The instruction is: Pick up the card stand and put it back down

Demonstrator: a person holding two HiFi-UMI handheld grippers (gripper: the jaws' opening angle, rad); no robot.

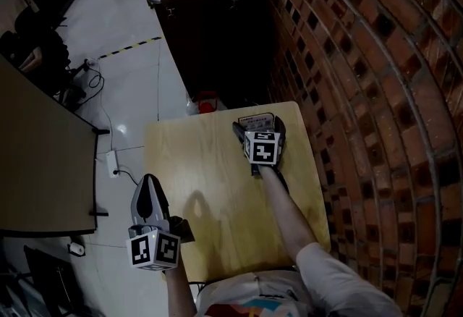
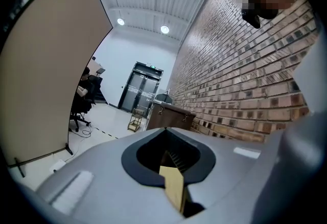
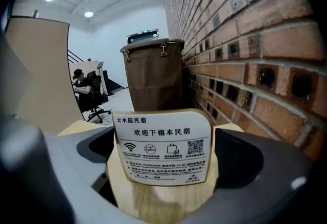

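Observation:
The card stand (image 3: pixel 163 149), a white printed card with Chinese text and icons, stands upright on the light wooden table (image 1: pixel 217 171) near its far edge. My right gripper (image 3: pixel 163 172) is open wide around it, with a gap between each jaw and the card. In the head view the card stand (image 1: pixel 255 120) shows between the right gripper's (image 1: pixel 258 125) jaws. My left gripper (image 1: pixel 148 182) hovers over the table's left edge, away from the card, jaws together and nothing in them. In its own view the left gripper (image 2: pixel 171 169) points up past the table.
A brick wall (image 1: pixel 362 91) runs along the table's right side. A tall dark brown cabinet (image 1: pixel 210 26) stands just beyond the table, with a red object (image 1: pixel 206 101) on the floor before it. A beige partition (image 1: pixel 36 156) and floor cables lie to the left.

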